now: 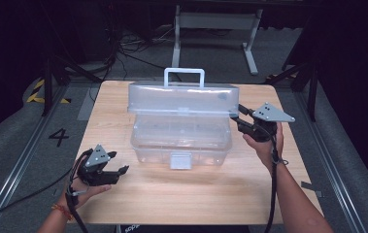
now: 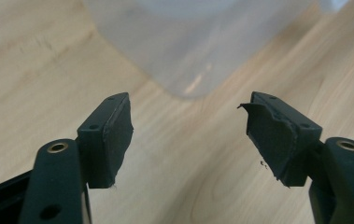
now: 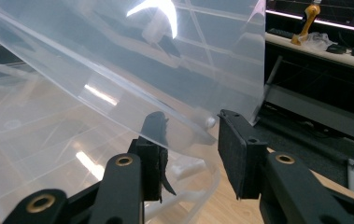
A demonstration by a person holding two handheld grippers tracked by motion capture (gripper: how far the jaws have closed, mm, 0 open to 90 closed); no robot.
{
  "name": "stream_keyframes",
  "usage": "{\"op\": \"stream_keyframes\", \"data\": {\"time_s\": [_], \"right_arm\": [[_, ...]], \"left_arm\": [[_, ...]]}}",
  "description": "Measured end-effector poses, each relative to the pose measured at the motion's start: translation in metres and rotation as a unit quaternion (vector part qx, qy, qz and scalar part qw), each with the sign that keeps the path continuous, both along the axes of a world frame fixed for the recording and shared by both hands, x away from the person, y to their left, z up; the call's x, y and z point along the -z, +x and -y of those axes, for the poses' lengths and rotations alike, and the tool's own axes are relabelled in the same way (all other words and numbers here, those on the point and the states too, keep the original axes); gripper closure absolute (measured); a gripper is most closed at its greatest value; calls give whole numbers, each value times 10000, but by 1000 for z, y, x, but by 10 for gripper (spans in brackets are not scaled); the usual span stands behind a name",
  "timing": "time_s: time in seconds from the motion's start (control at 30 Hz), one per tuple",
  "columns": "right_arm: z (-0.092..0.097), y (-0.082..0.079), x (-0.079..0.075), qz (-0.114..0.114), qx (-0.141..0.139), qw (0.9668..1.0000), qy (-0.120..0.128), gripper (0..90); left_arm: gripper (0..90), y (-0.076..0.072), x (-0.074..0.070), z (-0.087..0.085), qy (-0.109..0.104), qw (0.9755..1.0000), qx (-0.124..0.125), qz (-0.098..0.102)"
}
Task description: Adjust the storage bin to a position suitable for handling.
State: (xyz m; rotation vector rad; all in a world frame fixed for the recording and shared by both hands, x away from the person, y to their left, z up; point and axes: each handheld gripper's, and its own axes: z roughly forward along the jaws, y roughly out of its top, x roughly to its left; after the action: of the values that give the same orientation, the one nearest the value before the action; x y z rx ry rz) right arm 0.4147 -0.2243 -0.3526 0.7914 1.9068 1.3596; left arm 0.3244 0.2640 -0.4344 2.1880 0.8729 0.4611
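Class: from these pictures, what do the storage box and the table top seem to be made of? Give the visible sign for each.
Storage box: probably translucent glossy plastic; the wood grain shows through it and it catches highlights. Table top: light wood or wood-look laminate, matt, with visible grain.

Left gripper view cuts the clear box (image 2: 184, 42) off at 12 o'clock, so you get one blurry rounded corner and that's about it. In the right gripper view the lid (image 3: 118, 60) runs out of frame at 12 and 9 o'clock, and one of the fingers (image 3: 153, 135) sits behind the plastic, so I can't tell if the pads are actually pressing on it. From the high view, the box latch (image 1: 180, 160) at 6 o'clock is too small to make out. The table (image 1: 181, 194) edge nearest the person gets clipped at the bottom.
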Motion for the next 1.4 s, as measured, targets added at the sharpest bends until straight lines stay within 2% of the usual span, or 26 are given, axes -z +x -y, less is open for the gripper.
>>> {"op": "stream_keyframes", "data": {"time_s": [0.07, 0.1, 0.13, 0.27, 0.37, 0.4, 0.47, 0.63, 0.7, 0.83, 0.87, 1.1, 1.27, 1.4], "right_arm": [[-1, 2, 0, 39, 49, 10000, 55, 628], [-1, 3, -1, 20, 82, 9999, 99, 632], [-2, 4, -1, 26, 84, 9999, 129, 619], [-3, 8, -3, 80, 175, 9996, 214, 633], [-4, 9, -5, 115, 232, 9994, 248, 649], [-5, 10, -9, 173, 288, 9993, 192, 660], [-6, 11, -10, 190, 321, 9992, 158, 661], [-7, 15, -15, 243, 393, 9989, 118, 671], [-7, 17, -16, 246, 403, 9988, 155, 667], [-6, 20, -18, 200, 323, 9990, 234, 654], [-5, 22, -18, 178, 282, 9991, 268, 653], [-5, 27, -23, 172, 355, 9990, 225, 663], [-4, 35, -24, 166, 355, 9985, 380, 676], [-8, 37, -25, 285, 468, 9981, 298, 691]], "left_arm": [[315, -3, 10, -8, 108, 9998, -52, -177], [314, -4, 13, -10, 147, 9997, -52, -190], [313, -4, 17, -13, 91, 9995, -97, -287], [309, -6, 32, -20, -10, 9988, -193, -450], [305, -6, 38, -20, 10, 9983, -212, -541], [300, -5, 40, -19, 115, 9984, -126, -530], [299, -6, 41, -19, 60, 9981, -145, -593], [288, -7, 42, -17, 72, 9983, -118, -561], [281, -8, 43, -16, 20, 9980, -154, -610], [261, -8, 45, -16, -7, 9985, -144, -531], [244, -7, 46, -17, 33, 9989, -115, -456], [175, -7, 46, -17, 57, 9986, -172, -495], [154, -5, 47, -17, 35, 9984, -182, -537], [153, -5, 47, -17, 13, 9985, -183, -525]]}}
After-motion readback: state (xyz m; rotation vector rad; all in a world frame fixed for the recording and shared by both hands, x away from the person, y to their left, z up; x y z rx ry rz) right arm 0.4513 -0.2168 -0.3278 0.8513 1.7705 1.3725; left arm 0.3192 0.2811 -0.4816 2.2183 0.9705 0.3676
